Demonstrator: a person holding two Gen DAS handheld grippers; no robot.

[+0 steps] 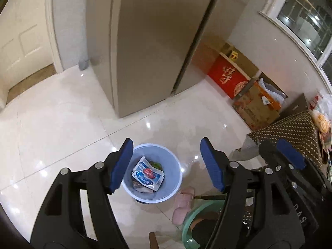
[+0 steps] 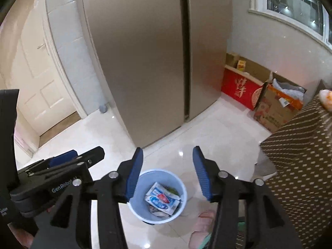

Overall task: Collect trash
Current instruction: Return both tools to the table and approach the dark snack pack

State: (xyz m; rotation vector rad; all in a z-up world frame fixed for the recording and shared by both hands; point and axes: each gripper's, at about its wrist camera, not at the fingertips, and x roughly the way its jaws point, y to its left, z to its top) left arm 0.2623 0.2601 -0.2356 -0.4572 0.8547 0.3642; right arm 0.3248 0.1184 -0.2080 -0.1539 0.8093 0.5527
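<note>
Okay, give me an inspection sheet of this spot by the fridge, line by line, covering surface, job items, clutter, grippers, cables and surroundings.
Surface: glossy pale floor tiles, bare around the bin.
Job's things: light blue trash bin standing on the floor, holding a blue and white wrapper, a small red packet and other scraps.
Clutter: pink slippers and a green basin beside the bin.
Grippers: left gripper open, nothing between its pads; right gripper open, nothing between its pads; both above the bin.
Cables: nothing seen.
Surroundings: refrigerator, red box and cardboard box along the wall, dotted tablecloth, door, window.
</note>
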